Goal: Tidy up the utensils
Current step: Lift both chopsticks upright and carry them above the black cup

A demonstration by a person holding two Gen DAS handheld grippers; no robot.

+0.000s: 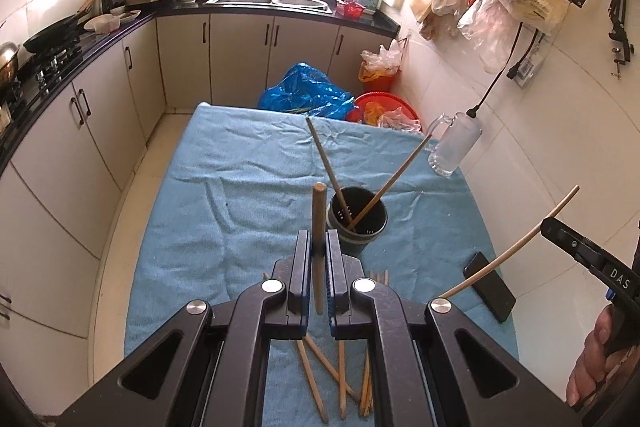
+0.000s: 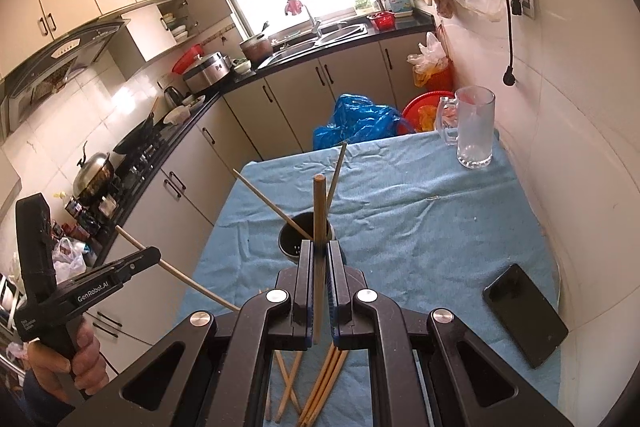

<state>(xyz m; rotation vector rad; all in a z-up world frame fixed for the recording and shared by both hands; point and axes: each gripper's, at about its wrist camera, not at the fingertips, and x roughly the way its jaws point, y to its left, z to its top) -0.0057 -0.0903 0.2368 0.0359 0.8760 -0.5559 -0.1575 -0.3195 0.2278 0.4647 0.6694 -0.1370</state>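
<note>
A black utensil holder (image 1: pixel 357 223) (image 2: pixel 300 233) stands mid-table on the blue cloth with two chopsticks (image 1: pixel 328 167) leaning in it. My left gripper (image 1: pixel 319 239) is shut on one wooden chopstick (image 1: pixel 318 227), held upright just in front of the holder. My right gripper (image 2: pixel 319 247) is shut on another chopstick (image 2: pixel 319 219), upright before the holder. Each gripper shows in the other's view, the right (image 1: pixel 560 235) and the left (image 2: pixel 136 263), each with its stick. Several loose chopsticks (image 1: pixel 340 379) (image 2: pixel 316 383) lie on the cloth under the grippers.
A glass mug (image 1: pixel 454 145) (image 2: pixel 474 131) stands at the table's far right corner. A black phone (image 1: pixel 490 281) (image 2: pixel 526 315) lies at the right edge. Beyond the table are a blue bag (image 1: pixel 308 93), red basins and kitchen counters.
</note>
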